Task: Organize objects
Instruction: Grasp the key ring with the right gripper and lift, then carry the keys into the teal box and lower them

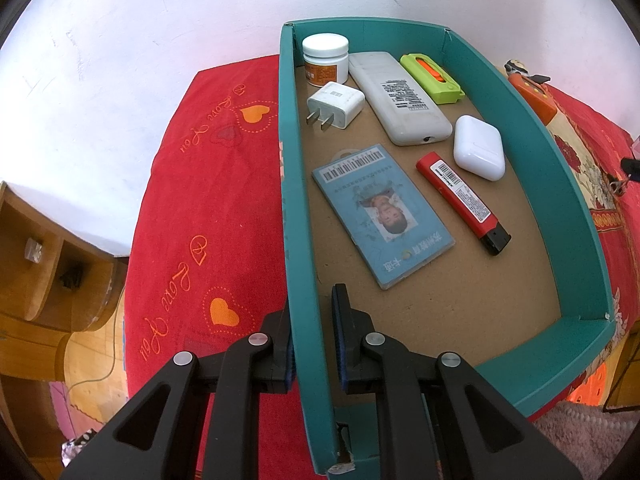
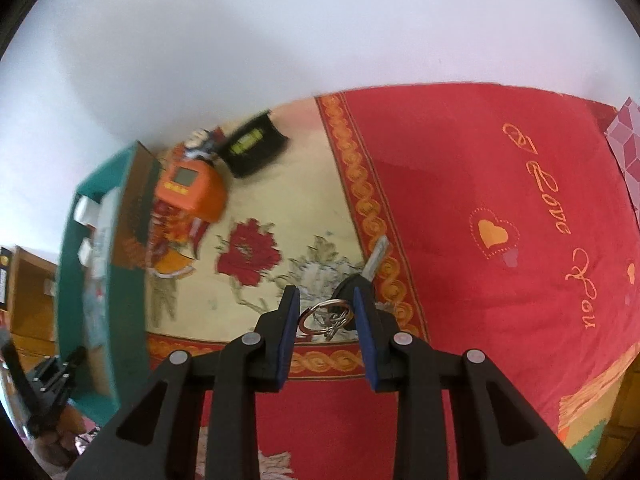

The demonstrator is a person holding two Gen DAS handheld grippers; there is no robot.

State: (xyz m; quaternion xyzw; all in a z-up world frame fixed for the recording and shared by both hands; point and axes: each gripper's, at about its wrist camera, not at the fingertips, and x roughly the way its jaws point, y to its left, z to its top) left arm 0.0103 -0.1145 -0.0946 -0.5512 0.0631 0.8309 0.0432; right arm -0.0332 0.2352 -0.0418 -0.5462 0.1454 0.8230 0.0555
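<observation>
Left tongs (image 1: pixel 314 334) pinch stiff teal cardboard box wall (image 1: pixel 298 216) | right tongs (image 2: pixel 326 330) open around light, slippery black-headed key on steel ring (image 2: pixel 354 292); grip head

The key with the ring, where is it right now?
In the right wrist view the key lies on the cloth between the open jaws of the right gripper, its blade pointing away, well right of the green box.

The red cloth (image 1: pixel 208 208) carried "Love You" in orange script beside orange hearts, on both its left and right parts. Barcodes stood on the blue card (image 1: pixel 382 216) and the red lighter (image 1: pixel 462 200); their small print was unreadable.
</observation>
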